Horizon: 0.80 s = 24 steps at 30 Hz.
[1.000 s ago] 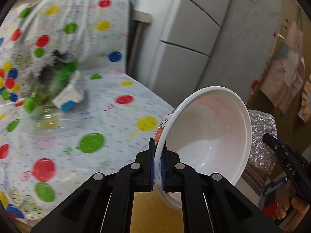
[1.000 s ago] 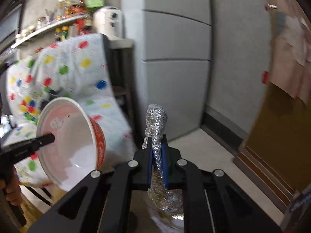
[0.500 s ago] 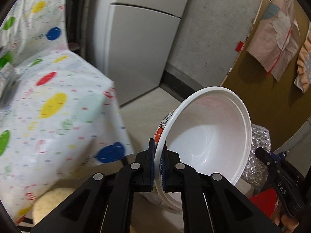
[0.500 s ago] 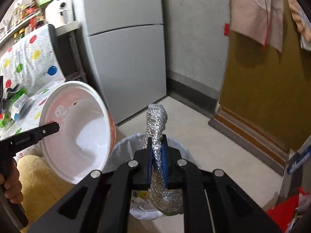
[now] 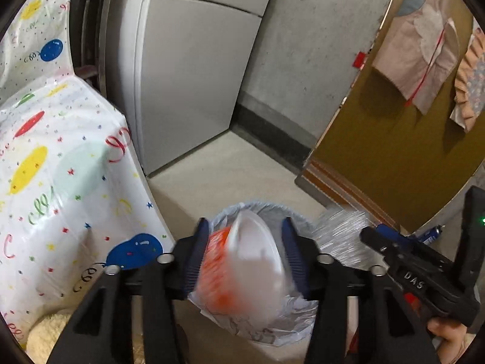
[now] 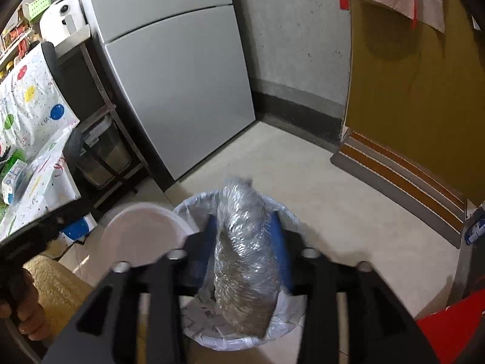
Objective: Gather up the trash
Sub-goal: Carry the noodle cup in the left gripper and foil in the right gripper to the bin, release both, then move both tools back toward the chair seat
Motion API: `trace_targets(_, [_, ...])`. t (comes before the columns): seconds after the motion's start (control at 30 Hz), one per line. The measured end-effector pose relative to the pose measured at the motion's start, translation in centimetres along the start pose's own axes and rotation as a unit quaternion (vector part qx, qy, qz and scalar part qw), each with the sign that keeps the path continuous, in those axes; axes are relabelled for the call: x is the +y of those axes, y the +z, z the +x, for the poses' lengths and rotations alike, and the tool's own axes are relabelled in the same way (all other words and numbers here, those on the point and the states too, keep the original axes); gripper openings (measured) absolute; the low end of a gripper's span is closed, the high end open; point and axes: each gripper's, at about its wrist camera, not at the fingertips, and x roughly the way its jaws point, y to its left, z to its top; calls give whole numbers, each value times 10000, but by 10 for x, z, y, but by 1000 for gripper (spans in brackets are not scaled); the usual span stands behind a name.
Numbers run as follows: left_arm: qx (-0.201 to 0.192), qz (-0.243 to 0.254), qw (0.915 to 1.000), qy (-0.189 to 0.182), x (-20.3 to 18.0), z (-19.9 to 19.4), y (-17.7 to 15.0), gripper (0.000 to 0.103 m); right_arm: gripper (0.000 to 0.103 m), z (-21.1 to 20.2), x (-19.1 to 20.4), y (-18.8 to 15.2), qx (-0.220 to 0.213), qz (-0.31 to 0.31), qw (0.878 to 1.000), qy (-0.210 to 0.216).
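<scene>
A round trash bin lined with a white bag [image 5: 272,324] stands on the floor right under both grippers. My left gripper [image 5: 244,227] is opening. The white bowl with orange print [image 5: 242,273] hangs blurred between its spread fingers, free of the pads, over the bin. My right gripper [image 6: 242,221] is opening too. The crinkled silver foil bag [image 6: 242,257] sits loose and blurred between its blue pads, its lower end inside the bin [image 6: 194,203]. The right wrist view shows the bowl [image 6: 142,236] at left beside the bin rim.
A table with a balloon-print cloth [image 5: 60,182] stands close on the left. A grey fridge [image 5: 188,75] is behind, with a metal rack [image 6: 103,148] beside it. A brown door and striped mat [image 6: 403,170] are to the right, a yellow fluffy cushion [image 6: 54,279] low left.
Both grippers swung away from the table and came down over the bin. Their jaws, shut on the bowl's rim and the foil bag before, have spread, and both things are dropping.
</scene>
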Motion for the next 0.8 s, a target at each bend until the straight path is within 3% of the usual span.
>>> trace_targets(0.2, [-63, -120, 9999, -55, 15, -24, 2, 54, 43, -28, 10, 10, -313, -57, 9995, -25])
trace_targets(0.43, [-409, -189, 9970, 623, 43, -80, 1, 54, 43, -90, 49, 33, -1208, -410, 9918, 48])
trace_targets(0.57, [-592, -289, 9923, 1052, 65, -118, -3, 54, 43, -115, 86, 38, -1448, -786, 9855, 404])
trace_targets(0.8, [-673, -833, 9824, 1532, 121, -177, -22, 55, 43, -116, 171, 32, -1214, -1619, 9713, 1254])
